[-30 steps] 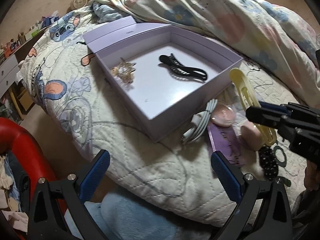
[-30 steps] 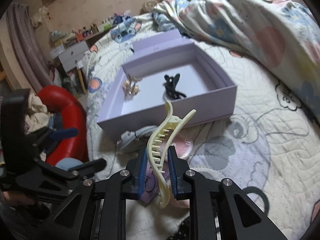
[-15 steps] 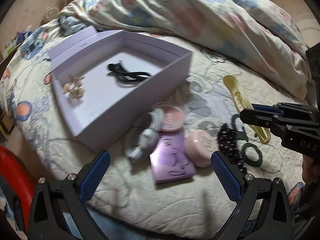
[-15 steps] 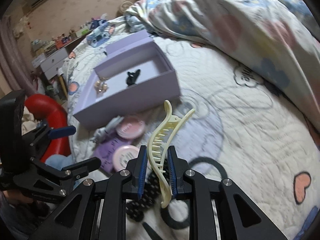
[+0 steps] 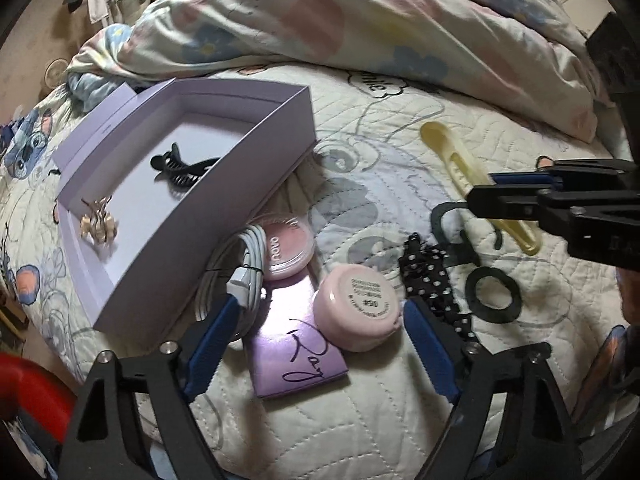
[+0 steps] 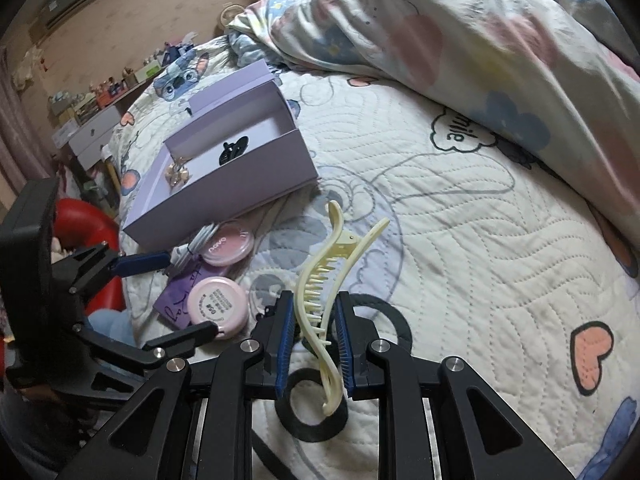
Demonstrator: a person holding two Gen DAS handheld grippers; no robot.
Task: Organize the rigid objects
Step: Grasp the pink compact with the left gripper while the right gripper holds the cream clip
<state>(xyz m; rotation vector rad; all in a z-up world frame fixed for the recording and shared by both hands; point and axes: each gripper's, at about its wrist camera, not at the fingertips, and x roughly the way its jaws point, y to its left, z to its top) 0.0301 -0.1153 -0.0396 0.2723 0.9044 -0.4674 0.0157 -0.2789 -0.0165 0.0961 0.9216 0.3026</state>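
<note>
1. The right tongs (image 6: pixel 312 344) are clamped on a pale yellow hair claw (image 6: pixel 326 292), blue pads pressing its sides, teeth facing left; it is held above the quilted bed (image 6: pixel 460 240).
2. The left tongs (image 5: pixel 320 344) are spread wide and grip nothing, hovering over a pink round compact (image 5: pixel 358 312) that rests on a purple card (image 5: pixel 298 354).
3. A second pink compact (image 5: pixel 286 242) lies just beside the first, touching a coiled white cable (image 5: pixel 244 276).
4. The open lilac box (image 5: pixel 256 152) sits on the bed to the left of the yellow claw, well apart from it. Inside are a black hair claw (image 5: pixel 180 164) and a small gold-toned clip (image 5: pixel 98 226).
5. A black polka-dot scrunchie (image 5: pixel 430 276) and a black hair tie ring (image 5: pixel 494 294) lie on the quilt to the right of the compacts.
6. A rumpled floral duvet (image 6: pixel 460 32) is heaped behind the box.
</note>
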